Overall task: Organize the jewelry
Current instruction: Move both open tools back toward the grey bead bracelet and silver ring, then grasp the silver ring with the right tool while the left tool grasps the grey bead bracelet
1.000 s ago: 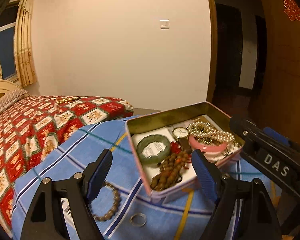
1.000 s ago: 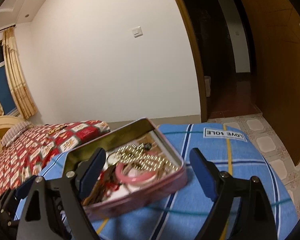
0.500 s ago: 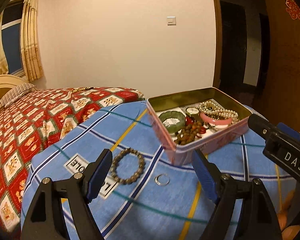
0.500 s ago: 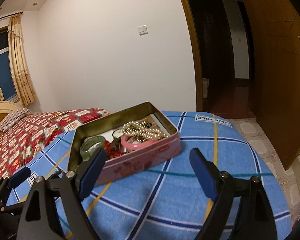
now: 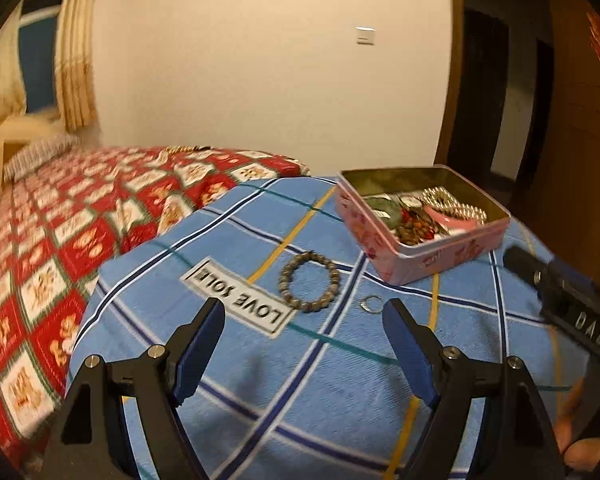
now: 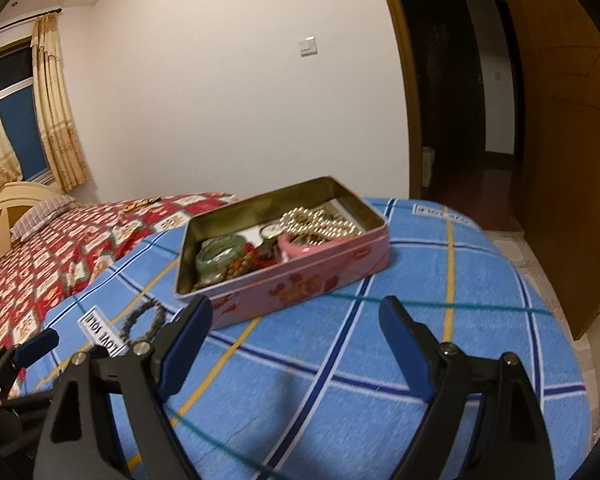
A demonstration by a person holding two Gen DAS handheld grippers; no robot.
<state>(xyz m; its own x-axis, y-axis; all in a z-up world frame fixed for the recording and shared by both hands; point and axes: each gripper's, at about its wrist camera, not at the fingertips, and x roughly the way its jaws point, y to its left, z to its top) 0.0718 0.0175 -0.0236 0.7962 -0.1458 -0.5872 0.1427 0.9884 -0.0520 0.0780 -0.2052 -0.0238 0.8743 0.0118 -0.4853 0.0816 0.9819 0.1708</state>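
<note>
A pink tin box [image 5: 440,258] [image 6: 300,280] sits on the blue checked cloth. It holds a green bangle [image 6: 220,254], a pink bangle [image 6: 300,246], pearl beads [image 6: 320,222], a watch and brown beads. A grey bead bracelet [image 5: 310,286] [image 6: 142,320] and a small silver ring [image 5: 372,304] lie on the cloth in front of the tin. My left gripper [image 5: 304,344] is open and empty, held back from the bracelet and ring. My right gripper [image 6: 296,340] is open and empty, just short of the tin's near wall.
The blue cloth [image 5: 340,392] covers a rounded table and drops off at its edges. A bed with a red patterned quilt [image 5: 60,232] lies to the left. A wooden door [image 6: 560,160] and a dark doorway stand to the right.
Both grippers have pulled back and up from the tin. The bracelet and ring, once close under the left gripper, now lie farther ahead. Both grippers stay open.
</note>
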